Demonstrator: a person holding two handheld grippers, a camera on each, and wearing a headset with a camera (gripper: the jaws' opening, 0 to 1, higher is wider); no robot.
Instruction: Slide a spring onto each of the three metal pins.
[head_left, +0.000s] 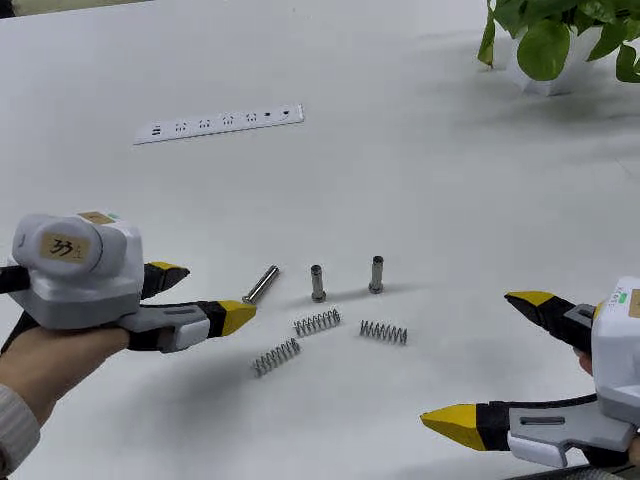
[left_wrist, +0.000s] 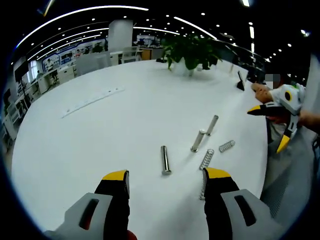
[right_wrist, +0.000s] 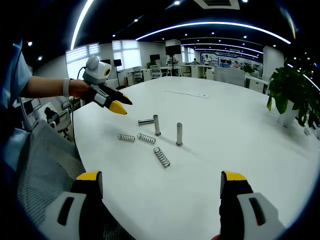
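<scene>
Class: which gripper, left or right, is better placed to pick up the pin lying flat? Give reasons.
Left. The left gripper, jaws open, sits beside the lying pin; the right gripper is farther off, beyond the springs.

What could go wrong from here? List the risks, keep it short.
1. The lying pin rests just off the open jaws of the left gripper; a nudge could roll it away.
2. The centre pin and the right-hand pin stand upright, close together; reaching for one may topple the other.
3. The front spring lies loose on the table; a poor pinch might flick it aside.
</scene>
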